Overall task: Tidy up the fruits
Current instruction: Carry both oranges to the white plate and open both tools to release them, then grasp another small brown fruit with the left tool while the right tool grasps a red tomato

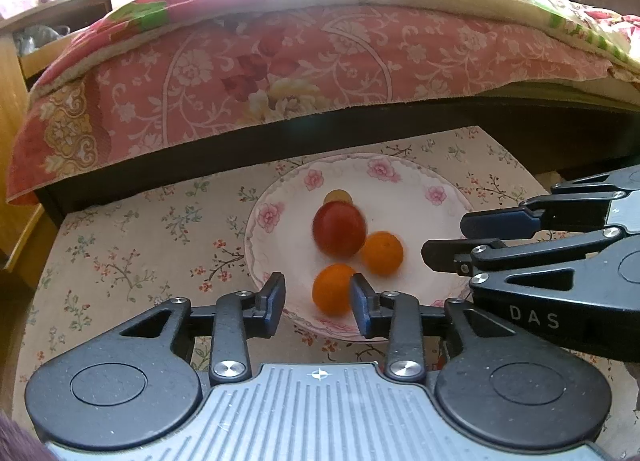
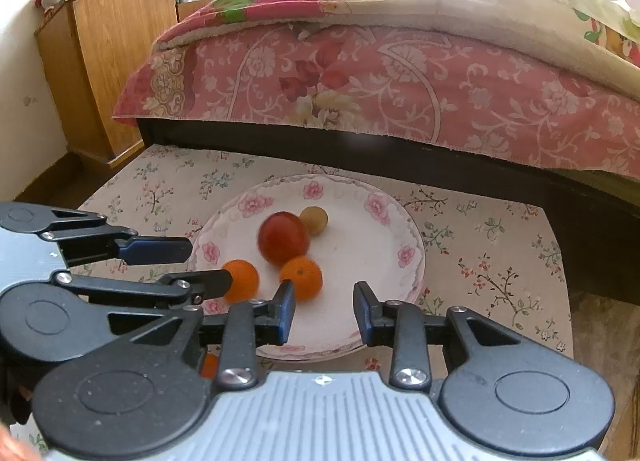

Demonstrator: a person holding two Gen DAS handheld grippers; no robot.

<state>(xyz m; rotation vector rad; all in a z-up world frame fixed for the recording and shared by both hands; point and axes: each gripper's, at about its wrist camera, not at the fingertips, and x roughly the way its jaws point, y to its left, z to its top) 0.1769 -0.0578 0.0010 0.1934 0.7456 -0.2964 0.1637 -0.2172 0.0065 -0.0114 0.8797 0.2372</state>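
A white plate with a pink floral rim point(image 1: 420, 217) point(image 2: 360, 245) sits on a flowered tablecloth. It holds a red apple point(image 1: 339, 229) point(image 2: 283, 239), slightly blurred, and a small yellowish fruit point(image 1: 338, 194) point(image 2: 314, 220) behind the apple. Two oranges lie nearer to me, one on the right point(image 1: 382, 253) point(image 2: 302, 277) and one on the left point(image 1: 333, 289) point(image 2: 241, 279). My left gripper point(image 1: 319, 303) point(image 2: 192, 267) is open over the plate's near rim, with the left orange close against one finger. My right gripper point(image 2: 325, 311) point(image 1: 460, 239) is open and empty, beside the right orange.
The small table's cloth point(image 1: 140, 245) point(image 2: 480, 253) ends just beyond the plate, against a dark bed frame point(image 1: 360, 117). A pink floral bedspread point(image 2: 400, 81) hangs over that frame. A wooden nightstand point(image 2: 108, 61) stands far left. Something small and orange point(image 2: 209, 365) shows under my right gripper.
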